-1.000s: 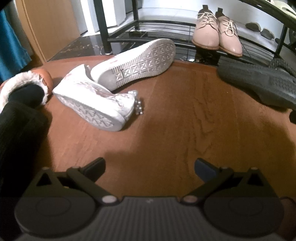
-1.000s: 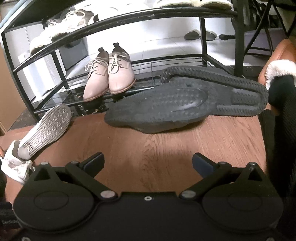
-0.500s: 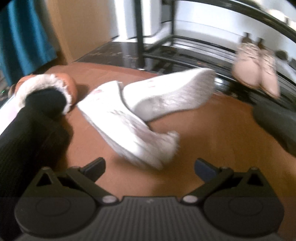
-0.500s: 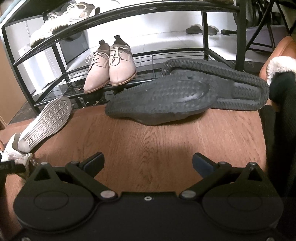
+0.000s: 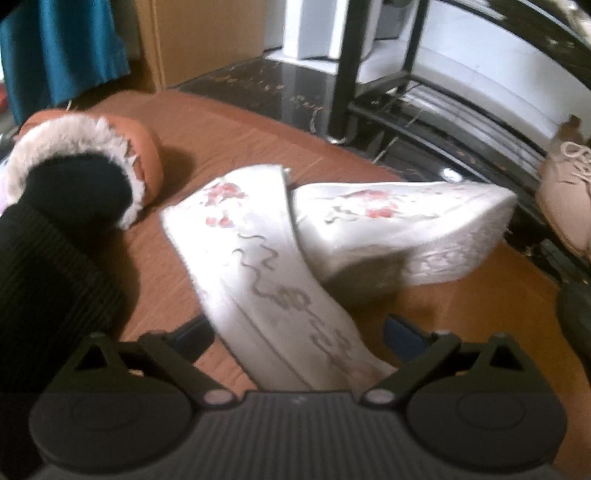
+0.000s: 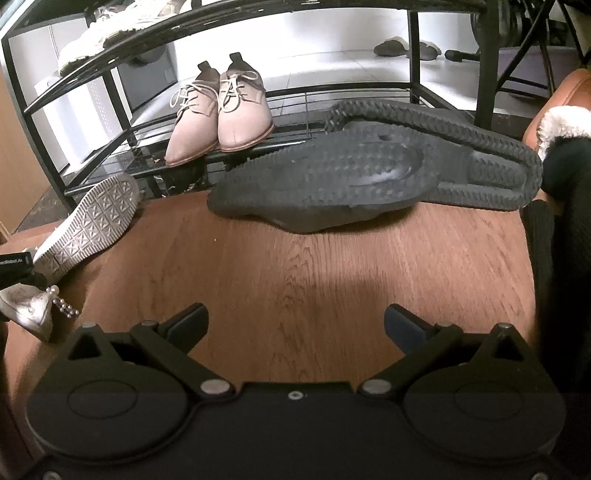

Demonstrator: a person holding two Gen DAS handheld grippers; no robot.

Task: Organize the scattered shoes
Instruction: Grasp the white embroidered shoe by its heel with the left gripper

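Two white embroidered shoes lie on their sides on the wooden floor. In the left wrist view the nearer white shoe (image 5: pixel 273 291) lies between the open fingers of my left gripper (image 5: pixel 295 336); the jaws stand wide and are not closed on it. The second white shoe (image 5: pixel 402 232) lies just behind it. In the right wrist view my right gripper (image 6: pixel 295 325) is open and empty above bare floor, well short of two black shoes (image 6: pixel 369 177) lying soles-up. The white shoes show at that view's left edge (image 6: pixel 88 225).
A black metal shoe rack (image 6: pixel 258 11) stands behind the shoes, with a pink lace-up pair (image 6: pixel 218 114) on its lowest shelf and pale sneakers above. A fur-lined brown slipper with a black-socked leg (image 5: pixel 74 166) is at the left, another (image 6: pixel 561 129) at the right.
My left gripper has moved forward and left, so the nearer white shoe now lies between its fingers. My right gripper has edged slightly closer to the black shoes.
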